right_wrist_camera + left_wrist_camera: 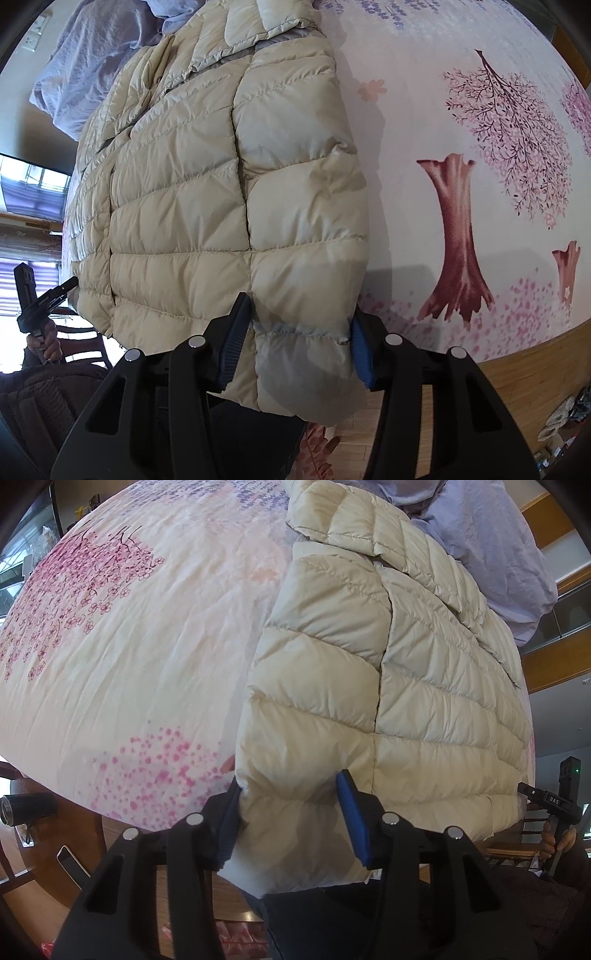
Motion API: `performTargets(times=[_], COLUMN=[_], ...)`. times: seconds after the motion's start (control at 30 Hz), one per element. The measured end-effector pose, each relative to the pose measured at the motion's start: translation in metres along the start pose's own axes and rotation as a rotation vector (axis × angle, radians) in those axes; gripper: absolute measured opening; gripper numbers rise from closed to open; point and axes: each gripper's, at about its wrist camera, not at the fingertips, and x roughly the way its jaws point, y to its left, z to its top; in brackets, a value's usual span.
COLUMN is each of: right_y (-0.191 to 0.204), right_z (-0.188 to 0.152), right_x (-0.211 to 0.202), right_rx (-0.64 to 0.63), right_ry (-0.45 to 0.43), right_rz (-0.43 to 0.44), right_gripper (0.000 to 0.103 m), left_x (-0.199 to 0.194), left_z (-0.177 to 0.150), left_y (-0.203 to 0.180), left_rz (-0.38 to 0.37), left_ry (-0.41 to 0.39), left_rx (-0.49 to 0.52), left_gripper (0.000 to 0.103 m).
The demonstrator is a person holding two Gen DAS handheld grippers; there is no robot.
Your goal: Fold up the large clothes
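Observation:
A cream quilted puffer jacket (pixel 424 686) lies on a table covered with a white cloth printed with pink blossom trees (pixel 129 646). It also shows in the right wrist view (pixel 192 177). My left gripper (pixel 291 812) is open, its blue-padded jaws on either side of the left sleeve cuff (pixel 295 834) at the table's near edge. My right gripper (pixel 299 332) is open the same way around the right sleeve cuff (pixel 306 362). Each gripper appears small in the other's view, the right (pixel 561 797) and the left (pixel 37 299).
A lavender garment (pixel 491 546) is bunched at the far end beyond the jacket collar, also in the right wrist view (pixel 92 51). A phone (pixel 72 864) and a dark cylinder (pixel 26 808) lie on the wooden surface at lower left. Wood floor (pixel 517 387) lies below the table edge.

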Motion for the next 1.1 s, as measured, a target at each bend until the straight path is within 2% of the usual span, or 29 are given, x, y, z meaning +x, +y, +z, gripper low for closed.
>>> performTargets(times=[0.1, 0.13, 0.17, 0.2, 0.3, 0.4, 0.57, 0.8, 0.9, 1.1], right_y=[-0.002, -0.002, -0.003, -0.005, -0.004, 0.0, 0.005, 0.023, 0.028, 0.036], right_z=[-0.002, -0.003, -0.003, -0.004, -0.004, -0.002, 0.011, 0.043, 0.06, 0.104], right_x=[-0.001, -0.001, -0.001, -0.001, -0.002, -0.012, -0.047, -0.098, -0.114, -0.128], right_rx=[0.008, 0.009, 0.012, 0.018, 0.018, 0.0, -0.029, -0.09, -0.105, -0.091], right_ry=[-0.011, -0.016, -0.016, -0.011, -0.022, -0.055, -0.165, -0.331, -0.391, -0.49], right_rz=[0.012, 0.011, 0.015, 0.033, 0.058, 0.086, 0.151, 0.204, 0.208, 0.194], right_gripper=[0.052, 0.048, 0.043, 0.033, 0.018, 0.011, 0.009, 0.008, 0.008, 0.008], left_x=[0.0, 0.001, 0.001, 0.003, 0.003, -0.003, -0.03, -0.081, -0.092, -0.097], left_z=[0.0, -0.001, 0.0, 0.0, 0.0, 0.002, 0.014, 0.052, 0.073, 0.118], left_y=[-0.001, -0.001, -0.002, -0.002, -0.007, -0.013, -0.022, -0.04, -0.048, -0.059], left_rz=[-0.001, -0.003, -0.01, -0.017, -0.02, -0.026, -0.054, -0.104, -0.093, -0.052], left_ry=[0.002, 0.003, 0.007, 0.013, 0.014, -0.003, -0.07, -0.239, -0.292, -0.338], left_rx=[-0.005, -0.006, -0.008, -0.011, -0.005, 0.01, 0.038, 0.063, 0.075, 0.069], left_gripper=[0.043, 0.04, 0.033, 0.03, 0.019, 0.011, 0.007, 0.007, 0.007, 0.007])
